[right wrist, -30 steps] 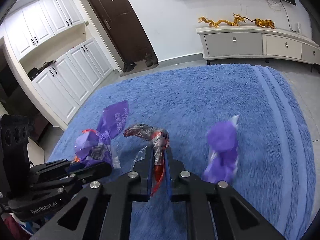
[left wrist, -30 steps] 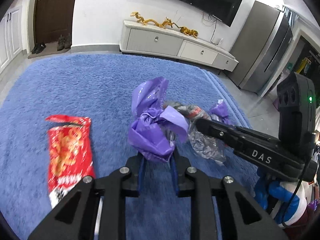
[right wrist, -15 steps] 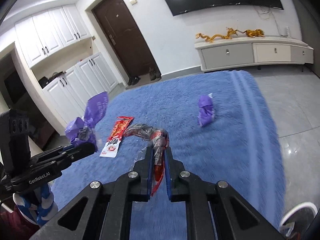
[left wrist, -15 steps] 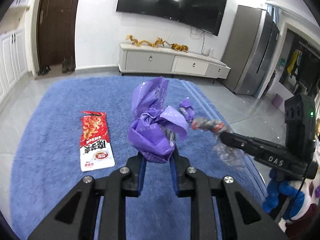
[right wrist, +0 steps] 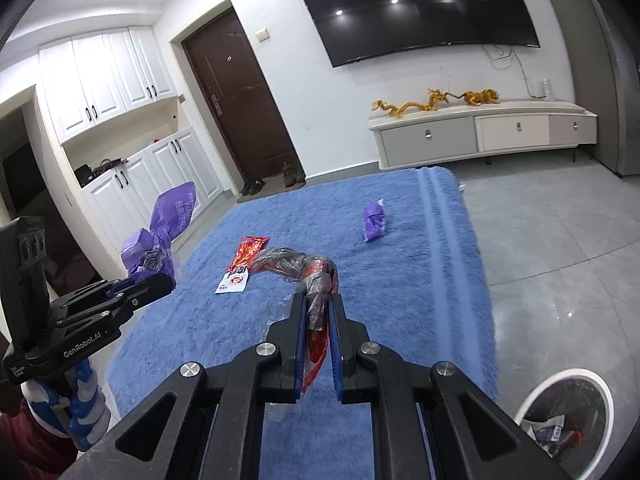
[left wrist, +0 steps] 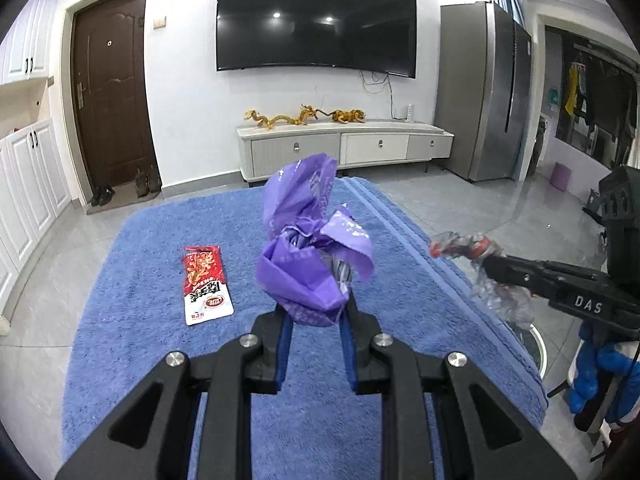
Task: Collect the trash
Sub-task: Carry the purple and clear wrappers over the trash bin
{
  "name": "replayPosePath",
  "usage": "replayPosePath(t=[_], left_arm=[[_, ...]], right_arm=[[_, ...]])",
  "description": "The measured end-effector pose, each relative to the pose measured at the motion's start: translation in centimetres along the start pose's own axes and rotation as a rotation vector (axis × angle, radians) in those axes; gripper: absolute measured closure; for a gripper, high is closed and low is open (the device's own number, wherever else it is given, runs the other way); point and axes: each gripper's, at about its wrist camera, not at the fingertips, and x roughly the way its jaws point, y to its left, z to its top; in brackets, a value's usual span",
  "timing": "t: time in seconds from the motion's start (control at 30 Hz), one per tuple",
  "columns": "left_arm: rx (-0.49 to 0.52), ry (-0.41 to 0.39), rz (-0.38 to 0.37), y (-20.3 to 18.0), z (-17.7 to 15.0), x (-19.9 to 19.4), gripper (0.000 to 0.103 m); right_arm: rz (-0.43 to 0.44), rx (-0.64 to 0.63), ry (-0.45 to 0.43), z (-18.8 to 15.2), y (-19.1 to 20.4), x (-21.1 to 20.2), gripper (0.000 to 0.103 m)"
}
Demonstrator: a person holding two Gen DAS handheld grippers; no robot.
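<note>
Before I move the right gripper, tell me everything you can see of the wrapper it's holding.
The clear wrapper is crumpled, see-through plastic film with red print, twisted into a rope that arches up and leftward. The right gripper is shut on its middle; a red tail hangs below between the fingers. It is lifted off the blue rug, touching nothing else.

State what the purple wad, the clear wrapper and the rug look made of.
Purple wad: thin glossy plastic film; creased, with shiny highlights.
Clear wrapper: see-through crinkly plastic, red print, likely cellophane-type.
Rug: blue, matte, fuzzy pile, probably synthetic fibre.
</note>
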Motion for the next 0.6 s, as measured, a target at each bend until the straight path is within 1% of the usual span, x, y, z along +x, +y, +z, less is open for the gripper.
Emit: replayPosePath(t=[0.1,0.27,0.4,0.6], left_arm=[[0.018,-0.006,0.003,-0.7,0.1,-0.5,0.083],[0.054,0.003,-0.002,-2.5,0.1,-0.6,0.083],[0.105,0.015,-0.012,-5.1,0.4,-0.2,0.083],[0.197,0.042,-0.043,-9.8,1.0,1.5,0.083]], right_arm=[[-0.026,0.003,-0.028,-0.5,-0.5,-1.8,0.092],[-0.071,0.045,-0.076,-1.3,-2.8,-4.6,0.092],[-0.113,0.09,-0.111,-2.2,-5.1,-6.7,0.092],[-0.182,0.162,-0.159,-4.1,-9.5,-9.7,0.092]])
